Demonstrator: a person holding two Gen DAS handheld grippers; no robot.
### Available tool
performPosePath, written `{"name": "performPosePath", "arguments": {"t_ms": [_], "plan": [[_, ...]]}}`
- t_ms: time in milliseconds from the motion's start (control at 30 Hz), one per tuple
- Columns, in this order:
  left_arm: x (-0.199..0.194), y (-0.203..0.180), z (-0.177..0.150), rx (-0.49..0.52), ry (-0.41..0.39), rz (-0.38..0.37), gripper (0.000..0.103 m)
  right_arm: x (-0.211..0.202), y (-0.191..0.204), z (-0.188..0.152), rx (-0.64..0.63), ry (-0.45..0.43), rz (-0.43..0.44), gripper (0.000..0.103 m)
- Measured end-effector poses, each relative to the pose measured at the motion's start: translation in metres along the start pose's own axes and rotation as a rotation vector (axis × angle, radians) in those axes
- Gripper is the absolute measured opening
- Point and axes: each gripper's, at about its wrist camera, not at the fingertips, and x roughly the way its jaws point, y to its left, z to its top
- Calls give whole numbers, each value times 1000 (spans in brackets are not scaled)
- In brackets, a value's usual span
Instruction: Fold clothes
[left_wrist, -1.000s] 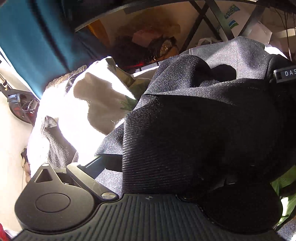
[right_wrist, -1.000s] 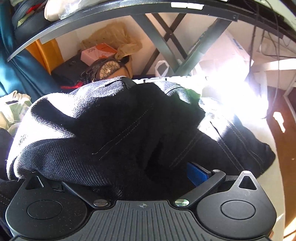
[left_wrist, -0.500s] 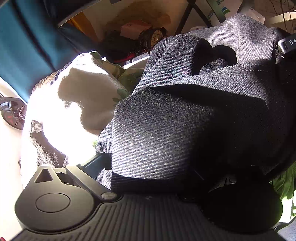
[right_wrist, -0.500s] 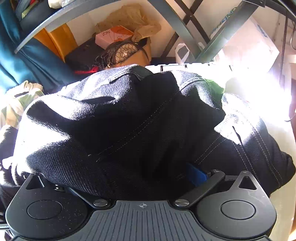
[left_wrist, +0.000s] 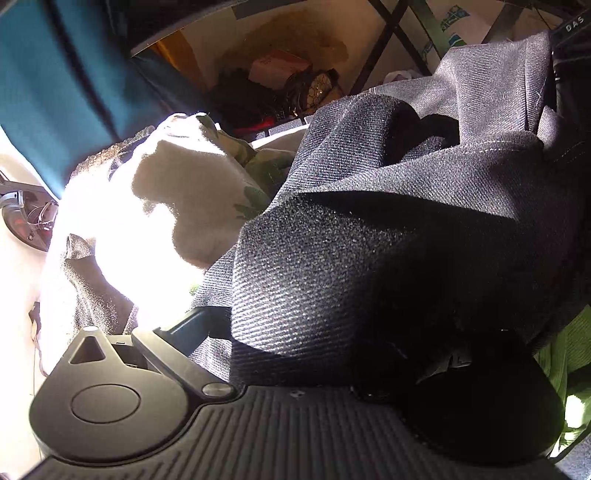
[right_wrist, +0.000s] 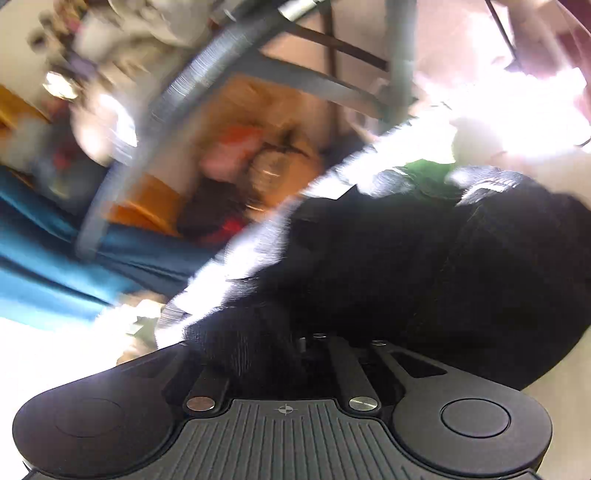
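Strong sunlight makes bright white patches. A blue-green curtain (left_wrist: 62, 92) hangs at the left. Crossed dark table legs (left_wrist: 391, 40) stand by a pale wall (left_wrist: 295, 33). Under the table sits a pink box (left_wrist: 277, 66) among dark clutter.

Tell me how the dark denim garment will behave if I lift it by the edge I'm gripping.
The dark denim garment is likely to sag: it already drapes in soft folds over the left gripper. It probably weighs a fair bit, being thick twill bunched in layers. The coarse weave should resist slipping from the shut right gripper, though blur hides the pads.
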Motion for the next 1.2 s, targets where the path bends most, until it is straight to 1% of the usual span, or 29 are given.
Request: {"name": "performPosePath", "arguments": {"t_ms": [33,100,133,167,233,333,367,433,533,600,633,667,800,967,1000,1033,1133,1200], "plan": [[-2,1,-2,-6,-9,-4,103,-10,3,2,24,-9,85,5],[-7,1,-5,1,-29,-5,103,-29,15,5,1,-22,162,5],[-10,0,-6,14,-42,-6,103,-38,17,8,9,-36,196,5],[-14,-3,-6,38,-69,-1,102,-47,19,10,20,-50,231,5],[-29,-13,-7,108,-167,27,102,-67,17,18,75,-95,298,5],[-44,-27,-9,221,-263,44,102,-87,10,32,91,-159,347,5],[-42,-29,-8,239,-263,42,102,-90,7,36,83,-166,342,5],[-29,-27,-6,242,-218,27,102,-93,1,39,78,-165,322,5],[2,-16,4,189,-137,-4,102,-92,-3,39,67,-154,299,5],[20,-24,18,185,-95,-40,102,-88,-2,35,58,-147,296,5],[24,-37,10,208,-86,-47,102,-87,-2,33,54,-143,294,5],[29,-44,4,239,-80,-50,103,-85,-3,31,51,-138,290,5],[57,-77,12,386,-68,-45,103,-82,-6,29,47,-119,277,5],[61,-113,4,680,-128,20,103,-81,-13,33,49,-102,258,5],[63,-116,4,709,-131,24,103,-80,-13,34,47,-98,255,4],[66,-113,9,680,-117,8,103,-80,-14,34,41,-94,253,4],[77,-90,29,492,-57,-79,103,-78,-14,35,32,-83,255,4],[83,-82,32,421,-33,-134,103,-77,-15,37,33,-75,258,4]]}}
